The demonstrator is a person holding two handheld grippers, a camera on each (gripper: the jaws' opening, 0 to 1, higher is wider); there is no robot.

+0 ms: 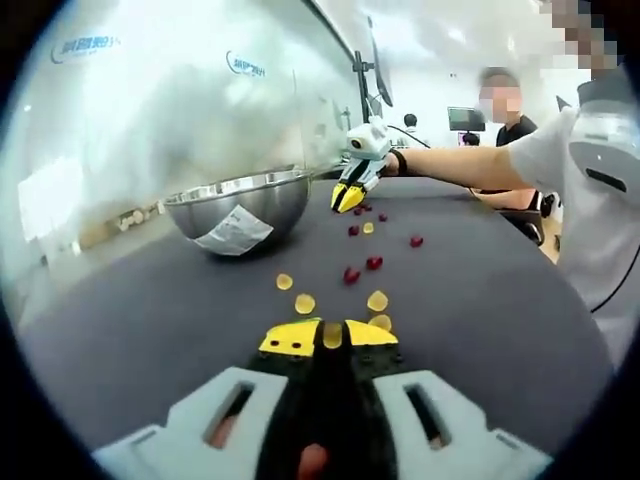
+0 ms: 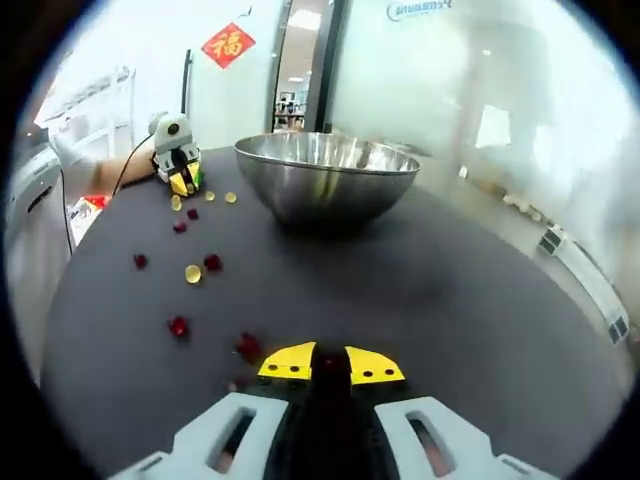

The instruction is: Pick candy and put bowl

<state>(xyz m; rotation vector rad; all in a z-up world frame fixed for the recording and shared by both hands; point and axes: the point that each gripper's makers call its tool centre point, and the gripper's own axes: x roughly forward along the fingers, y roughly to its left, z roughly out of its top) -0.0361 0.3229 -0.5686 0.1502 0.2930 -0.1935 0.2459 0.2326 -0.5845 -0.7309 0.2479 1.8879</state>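
The steel bowl [image 1: 240,205] stands upright on the dark bench [image 1: 150,320], at about 10 o'clock from the left tool [image 1: 331,336] in the left gripper view; its open mouth faces up, so a candy can be dropped in from above. Loose candies are scattered on the bench between the two tools, apparently within reach of either one. In the left gripper view, the left tool's yellow tips are nearly pressed together on a yellow candy [image 1: 332,335], pinching it low over the bench; more yellow candies [image 1: 304,302] lie just ahead at 12 o'clock, and red candies [image 1: 373,262] lie farther on. The right tool [image 1: 349,196] sits at about 1 o'clock, near the bowl's rim, tips down toward the bench. In the right gripper view, the right tool's tips are almost closed; whether anything sits between them cannot be told. A red candy [image 2: 248,347] lies just beside them at 9 o'clock. The bowl stands at 12 o'clock, well apart.
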